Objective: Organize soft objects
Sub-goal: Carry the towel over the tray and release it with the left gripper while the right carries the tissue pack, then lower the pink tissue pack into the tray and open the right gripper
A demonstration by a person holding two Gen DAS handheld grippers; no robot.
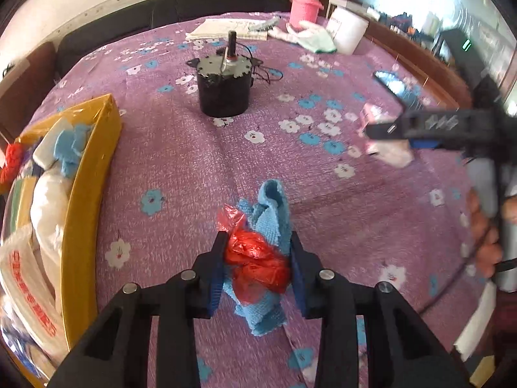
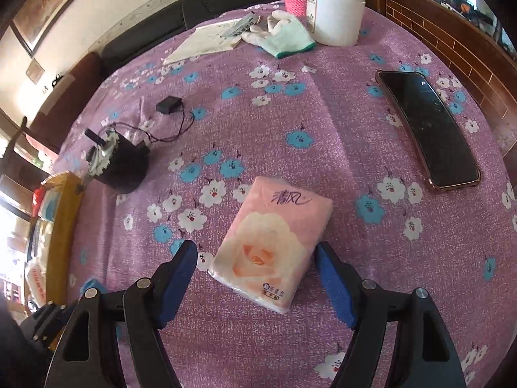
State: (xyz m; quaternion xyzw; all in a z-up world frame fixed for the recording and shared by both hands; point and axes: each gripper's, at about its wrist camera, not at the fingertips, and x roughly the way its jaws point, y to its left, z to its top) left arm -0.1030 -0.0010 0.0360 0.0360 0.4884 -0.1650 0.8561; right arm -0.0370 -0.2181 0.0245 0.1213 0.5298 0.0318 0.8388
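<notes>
My left gripper (image 1: 258,255) is shut on a bundle of blue cloth (image 1: 273,213) and red plastic bag (image 1: 255,253), held just above the purple flowered tablecloth. A yellow box (image 1: 87,174) with soft items in it stands at the left; it also shows in the right wrist view (image 2: 63,223). My right gripper (image 2: 257,255) is open, its fingers on either side of a pink tissue pack (image 2: 271,242) that lies on the cloth. In the left wrist view the right gripper (image 1: 381,129) is blurred over the tissue pack (image 1: 391,153).
A black motor with wires (image 1: 224,87) stands mid-table. A phone (image 2: 428,132) lies at the right. A glove (image 2: 281,37), a notebook (image 2: 203,43), a white jar (image 2: 336,16) and a pink bottle (image 1: 305,1) stand at the far edge.
</notes>
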